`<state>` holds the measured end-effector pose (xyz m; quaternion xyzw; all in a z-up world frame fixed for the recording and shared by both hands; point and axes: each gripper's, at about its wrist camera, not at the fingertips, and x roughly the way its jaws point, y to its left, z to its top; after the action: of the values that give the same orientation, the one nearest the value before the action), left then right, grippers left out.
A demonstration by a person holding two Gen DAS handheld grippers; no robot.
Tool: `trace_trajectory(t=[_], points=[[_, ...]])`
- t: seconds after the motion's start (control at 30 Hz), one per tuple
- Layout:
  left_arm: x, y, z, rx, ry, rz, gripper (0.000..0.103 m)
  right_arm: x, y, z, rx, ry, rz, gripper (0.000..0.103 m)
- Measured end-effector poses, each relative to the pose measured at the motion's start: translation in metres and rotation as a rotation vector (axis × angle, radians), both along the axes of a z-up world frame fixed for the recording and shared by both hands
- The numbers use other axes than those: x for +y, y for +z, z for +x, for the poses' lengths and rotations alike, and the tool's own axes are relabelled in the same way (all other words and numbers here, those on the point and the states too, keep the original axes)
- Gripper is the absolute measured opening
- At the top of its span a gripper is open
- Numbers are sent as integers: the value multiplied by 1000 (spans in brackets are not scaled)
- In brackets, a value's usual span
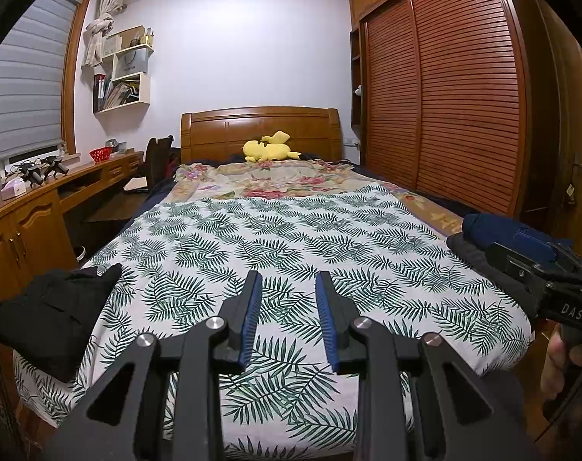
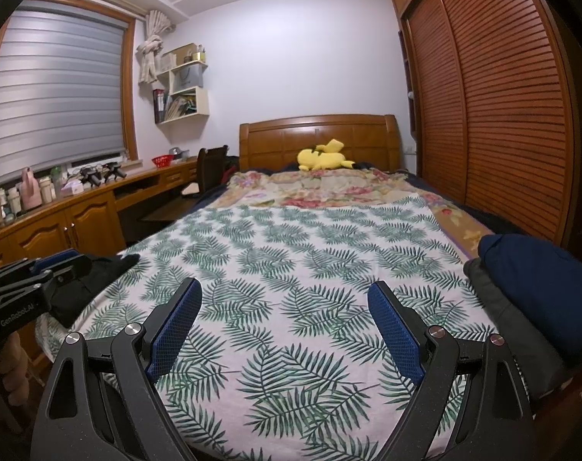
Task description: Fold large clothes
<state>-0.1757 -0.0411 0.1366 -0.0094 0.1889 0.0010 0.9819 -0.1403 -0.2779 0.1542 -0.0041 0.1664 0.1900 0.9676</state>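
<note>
A bed covered with a white leaf-print sheet [image 1: 291, 238] fills both views [image 2: 291, 253]. A black garment [image 1: 53, 315] lies crumpled at the bed's near left corner; it shows in the right wrist view [image 2: 87, 280] too. A folded navy garment [image 2: 540, 280] on a grey one [image 2: 521, 330] lies at the near right edge, also in the left wrist view [image 1: 498, 230]. My left gripper [image 1: 289, 280] is open and empty above the near end of the bed. My right gripper [image 2: 285, 288] is wide open and empty above the sheet.
A yellow plush toy [image 1: 270, 148] lies by the wooden headboard [image 1: 260, 130] on a floral blanket [image 1: 268, 180]. A wooden desk and cabinets [image 2: 80, 215] run along the left. A slatted wardrobe [image 1: 444, 96] stands on the right.
</note>
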Motion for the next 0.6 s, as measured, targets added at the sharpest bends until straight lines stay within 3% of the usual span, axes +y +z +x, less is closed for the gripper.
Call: trace_trajectory(t=[0.6], points=[[1, 1, 0, 5, -4, -4, 28, 0, -4, 0, 4, 1, 5, 90]])
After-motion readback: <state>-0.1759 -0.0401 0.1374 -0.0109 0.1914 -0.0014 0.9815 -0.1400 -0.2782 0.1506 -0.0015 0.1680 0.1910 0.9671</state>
